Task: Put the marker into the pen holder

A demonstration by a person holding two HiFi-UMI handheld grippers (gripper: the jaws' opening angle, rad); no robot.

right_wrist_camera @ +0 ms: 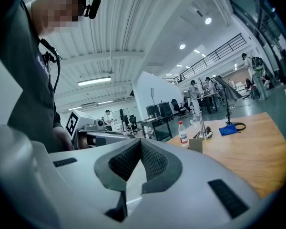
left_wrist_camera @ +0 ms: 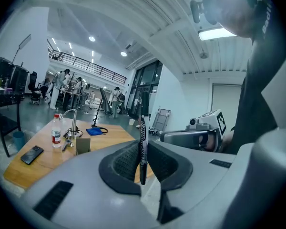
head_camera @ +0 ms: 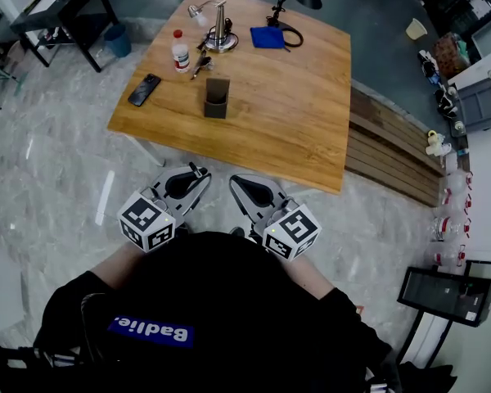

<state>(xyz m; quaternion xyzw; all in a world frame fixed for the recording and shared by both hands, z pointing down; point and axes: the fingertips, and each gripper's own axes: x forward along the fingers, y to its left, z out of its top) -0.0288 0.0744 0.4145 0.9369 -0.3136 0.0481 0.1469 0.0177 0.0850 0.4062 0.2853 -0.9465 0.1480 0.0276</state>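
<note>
Top end of the slim black marker with white print [left_wrist_camera: 142,147] merges with a dark window frame in left gripper view; can't make it out in head view. Brown box-shaped pen holder [head_camera: 217,98]: inside not visible. Small dark items [head_camera: 200,64] beside the clear plastic bottle [head_camera: 180,51]: too small to ID. Wooden worktop [right_wrist_camera: 257,151] cut off at right gripper view's edge.

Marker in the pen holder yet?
Out. The marker is clamped upright in the left gripper; the pen holder stands apart on the table.

Wood table [head_camera: 295,121]. Laid on it: holder [head_camera: 217,97] centre-left, phone [head_camera: 144,89] near left edge, bottle [head_camera: 180,51] and lamp [head_camera: 219,29] behind, cloth [head_camera: 268,37] at far edge.
</note>
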